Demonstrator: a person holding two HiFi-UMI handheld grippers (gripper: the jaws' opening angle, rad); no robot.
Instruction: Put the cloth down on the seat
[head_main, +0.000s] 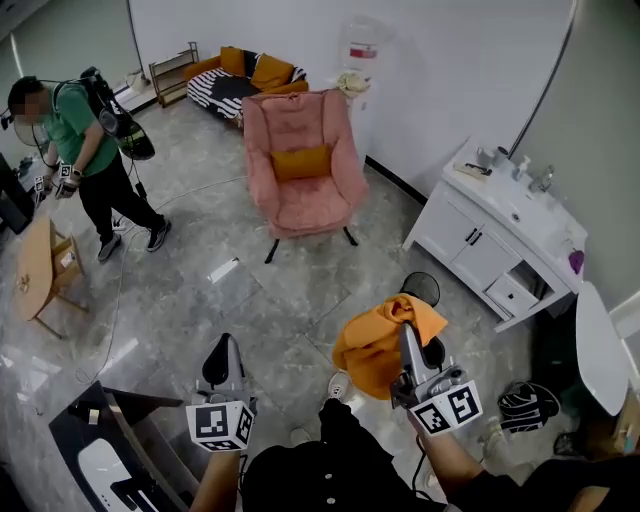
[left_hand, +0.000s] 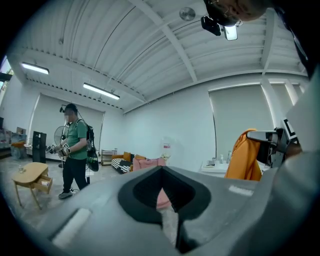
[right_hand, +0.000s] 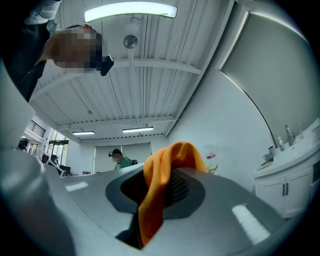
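Grey floor, cloth (head_main: 378, 340) in R gripper (head_main: 409, 330)

head view down, gripper views upward

The right gripper (right_hand: 160, 190) has its jaws pressed together on an orange cloth (right_hand: 172, 152), which humps up above the jaw tips and hangs down through the gap between them. Far behind it a person in a green shirt (right_hand: 119, 159) stands under two strip lights. A white cabinet (right_hand: 286, 190) with a tap (right_hand: 288, 134) on top is at the right, and a long ceiling lamp (right_hand: 131, 11) glows overhead.
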